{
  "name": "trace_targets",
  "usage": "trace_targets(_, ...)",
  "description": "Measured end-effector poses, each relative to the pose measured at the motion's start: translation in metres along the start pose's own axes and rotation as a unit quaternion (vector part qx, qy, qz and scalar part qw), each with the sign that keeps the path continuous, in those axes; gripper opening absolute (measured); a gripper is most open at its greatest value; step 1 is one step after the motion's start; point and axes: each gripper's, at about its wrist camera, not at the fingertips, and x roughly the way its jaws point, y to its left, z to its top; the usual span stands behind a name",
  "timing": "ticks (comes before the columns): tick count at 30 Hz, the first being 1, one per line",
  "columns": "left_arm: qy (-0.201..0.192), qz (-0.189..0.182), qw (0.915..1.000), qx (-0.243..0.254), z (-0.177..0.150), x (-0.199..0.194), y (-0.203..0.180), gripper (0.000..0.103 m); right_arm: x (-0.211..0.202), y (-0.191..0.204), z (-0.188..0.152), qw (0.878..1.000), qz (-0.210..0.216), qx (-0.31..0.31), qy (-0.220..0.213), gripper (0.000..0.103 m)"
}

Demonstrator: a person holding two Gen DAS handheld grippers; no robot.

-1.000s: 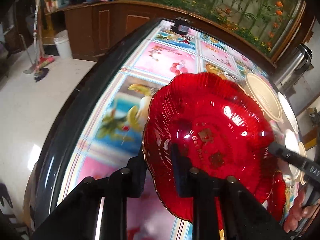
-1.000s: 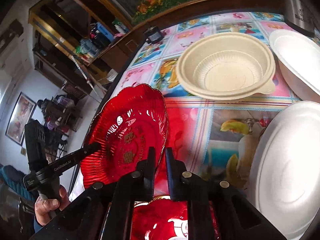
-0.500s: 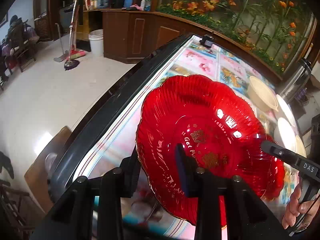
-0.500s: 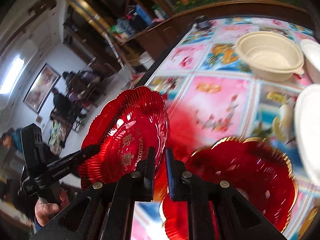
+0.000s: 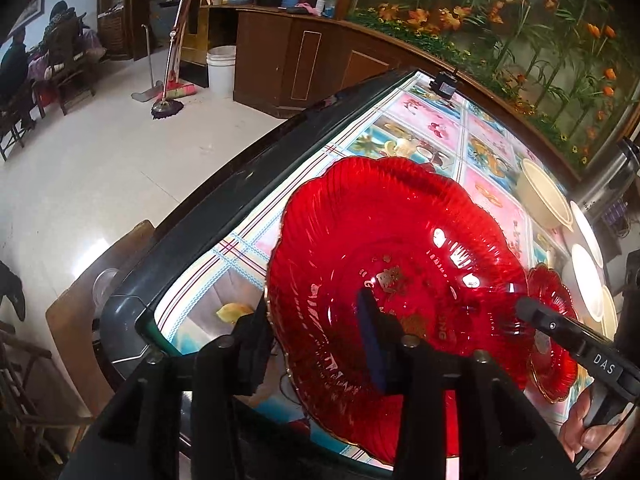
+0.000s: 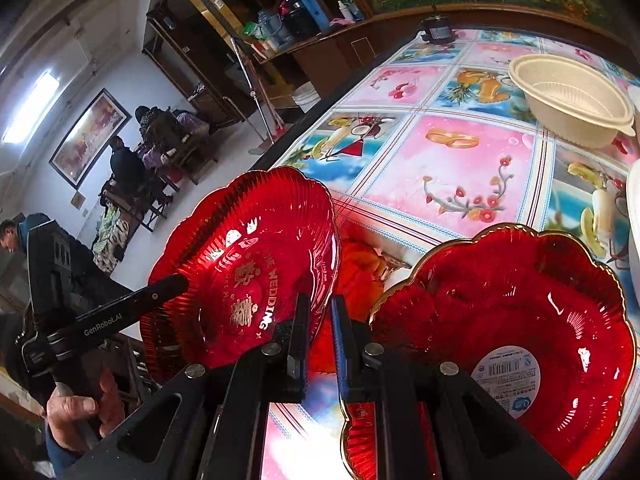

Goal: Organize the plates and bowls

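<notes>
The red scalloped plate (image 5: 400, 264) hangs tilted over the near edge of the bench (image 6: 472, 160), between the two grippers. The right gripper (image 6: 320, 332) is clenched on the plate's rim, so it carries the weight. The left gripper (image 5: 316, 340) straddles the opposite rim and its jaws are opening, so the pads no longer press the plate; I judge it is giving the plate over. A second red plate with a gold rim (image 6: 520, 320) lies on the bench just beside, probably the place to stack. A beige plastic bowl (image 6: 572, 104) stands farther back, well apart.
</notes>
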Motion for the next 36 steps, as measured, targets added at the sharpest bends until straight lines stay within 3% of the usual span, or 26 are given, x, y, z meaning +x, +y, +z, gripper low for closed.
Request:
trace_targets(2, 0.000, 0.000, 1.0000, 0.003, -0.001, 0.002, -0.003, 0.045, 0.001, 0.001, 0.000, 1.000, -0.001, -0.003, -0.002, 0.012)
trace_targets(7, 0.000, -0.002, 1.0000, 0.008, 0.000, 0.005, -0.010, 0.045, -0.001, 0.002, 0.000, 0.999, -0.028, -0.020, -0.014, 0.012)
trace_targets(12, 0.003, -0.016, 0.9999, -0.003, 0.002, 0.010, -0.011, 0.045, -0.006, -0.003, 0.002, 0.999, -0.025, -0.014, -0.022, 0.015)
trace_targets(15, 0.003, -0.024, 0.9997, -0.010, 0.000, 0.008, -0.011, 0.049, -0.011, -0.008, 0.004, 1.000, -0.011, -0.001, -0.025, 0.016)
trace_targets(19, -0.016, -0.028, 0.9994, -0.008, -0.003, -0.007, -0.011, 0.064, -0.021, -0.012, 0.006, 0.999, 0.002, 0.006, -0.041, 0.016)
trace_targets(22, -0.031, -0.030, 0.9991, -0.001, -0.005, -0.022, -0.015, 0.065, -0.035, -0.018, 0.008, 0.998, 0.012, 0.014, -0.061, 0.016)
trace_targets(27, -0.056, -0.037, 0.9973, 0.028, -0.013, -0.051, -0.036, 0.065, -0.060, -0.042, 0.010, 0.995, 0.019, 0.048, -0.091, 0.016)
trace_targets(31, -0.066, -0.065, 0.9939, 0.060, -0.024, -0.072, -0.064, 0.071, -0.081, -0.061, 0.010, 0.991, 0.026, 0.068, -0.112, 0.016)
trace_targets(36, -0.046, -0.106, 0.9877, 0.104, -0.044, -0.077, -0.108, 0.071, -0.109, -0.085, 0.003, 0.986, 0.034, 0.090, -0.133, 0.016)
